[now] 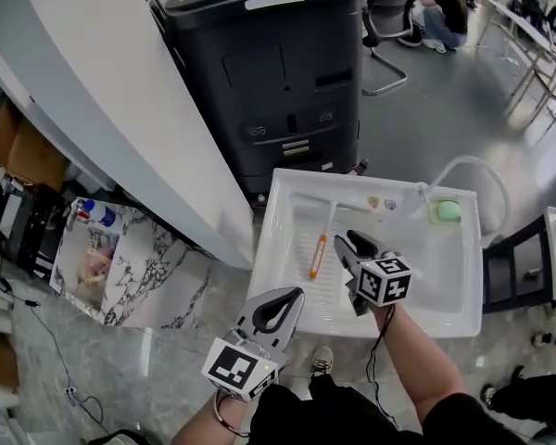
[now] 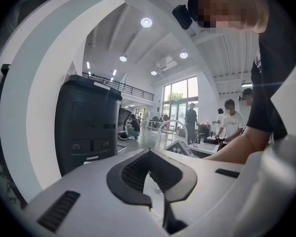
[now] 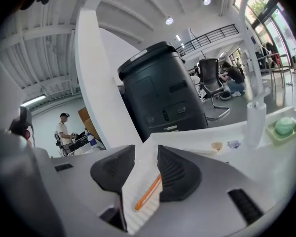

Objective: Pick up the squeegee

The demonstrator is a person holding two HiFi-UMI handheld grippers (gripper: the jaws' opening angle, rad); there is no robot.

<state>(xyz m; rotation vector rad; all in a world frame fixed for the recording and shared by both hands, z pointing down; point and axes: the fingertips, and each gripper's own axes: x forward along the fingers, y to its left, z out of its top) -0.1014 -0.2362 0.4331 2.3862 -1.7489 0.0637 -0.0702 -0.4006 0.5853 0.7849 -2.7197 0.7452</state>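
Step in hand: approach, pre-grasp. Nothing was lifted yet.

Left hand-held gripper [image 1: 294,298] sat at the near left edge of the sink [image 1: 426,276], jaws pressed together at the tips and empty. Only the sink's white surface showed through the loop between its curved pads. It looked idle for this step.

Squeegee [image 1: 319,253] lay flat in the left half of the sink, on the ribbed drainboard part. Its blade end pointed away from the person and its handle toward them. It was T-shaped: a long thin pale bar across the top, a slim white shaft, and an orange grip that looked like smooth plastic or rubber.

Right hand-held gripper [image 1: 352,244] hovered just right of the handle, jaws spread and gripping nothing. In the right gripper view the orange grip lined up in the gap between the pads, but it was further on and untouched. The pads were dark, ridged and rubbery, and the gripper's marker cube [image 1: 385,280] faced up.

The next move probably calls for going lower and a bit left, setting the pads on either side of the orange grip, closing, then lifting. The handle is thin and lies low on the ribs, so the tips need to get right down to it.

The sink was glossy white, rectangular with rounded corners. At its far right, a green soap-like lump [image 1: 448,210] sat well apart from the squeegee.
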